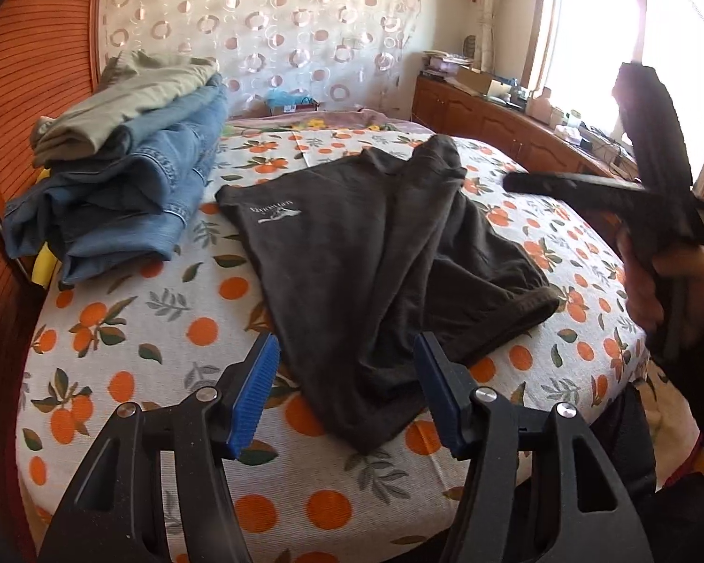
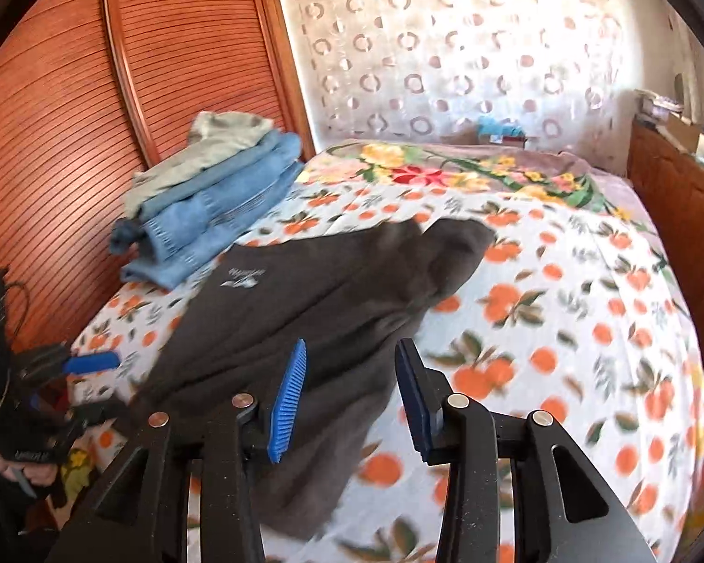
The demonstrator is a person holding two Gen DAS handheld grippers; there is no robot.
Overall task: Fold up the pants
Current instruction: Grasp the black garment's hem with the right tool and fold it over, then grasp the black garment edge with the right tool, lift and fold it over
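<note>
Dark grey pants (image 1: 375, 258) with a small white logo lie crumpled and partly doubled over on the orange-print bed sheet (image 1: 131, 338). My left gripper (image 1: 346, 342) hovers over their near end, its blue pads wide apart and nothing between them. At the right, a hand holds my right gripper (image 1: 511, 183) side-on above the pants' right edge. In the right wrist view the pants (image 2: 305, 291) lie under my right gripper (image 2: 352, 347), whose pads stand apart and touch no cloth. The left gripper (image 2: 117, 384) shows at the left edge.
A stack of folded blue jeans (image 1: 131, 201) with an olive garment (image 1: 131, 98) on top sits at the bed's back left, against a slatted wooden door (image 1: 33, 94). A low wooden cabinet (image 1: 493, 122) with clutter runs along the right under a bright window.
</note>
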